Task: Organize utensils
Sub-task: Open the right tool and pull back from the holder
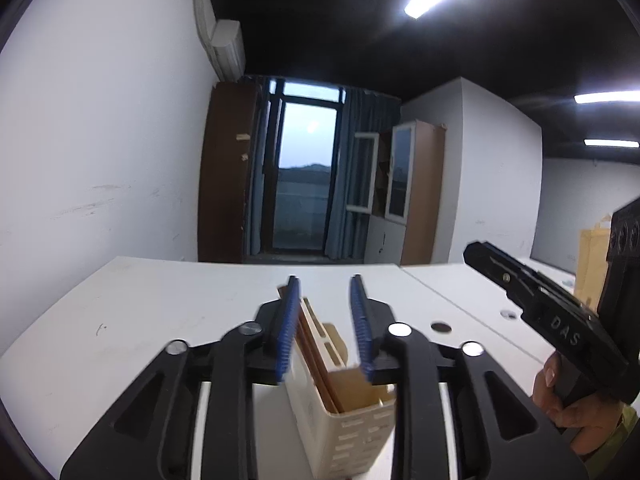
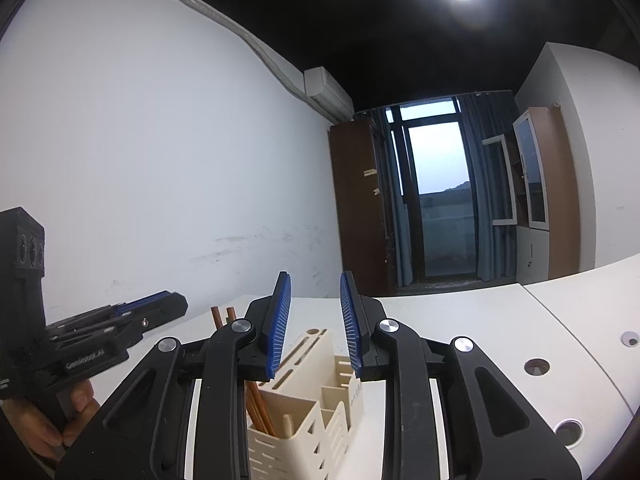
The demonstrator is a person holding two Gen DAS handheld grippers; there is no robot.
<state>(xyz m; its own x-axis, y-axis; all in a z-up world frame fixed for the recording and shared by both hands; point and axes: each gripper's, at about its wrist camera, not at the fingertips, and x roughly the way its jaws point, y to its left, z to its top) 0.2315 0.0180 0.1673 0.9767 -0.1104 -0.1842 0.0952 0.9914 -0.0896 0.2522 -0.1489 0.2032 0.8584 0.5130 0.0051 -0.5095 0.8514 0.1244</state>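
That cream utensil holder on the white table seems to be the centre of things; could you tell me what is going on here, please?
A person holds a two-finger claw in each hand above a cream slotted plastic utensil holder standing on the white table. Reddish-brown wooden chopsticks already stand in one compartment at its end. The left claw and the right claw are both open and grip nothing; the holder simply shows between and below their blue pads. It looks as if utensils were just dropped in.

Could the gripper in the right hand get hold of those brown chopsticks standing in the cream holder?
Probably yes. The right gripper is open and holds nothing, just above the cream holder. The chopsticks stand slightly to its left with nothing over them.
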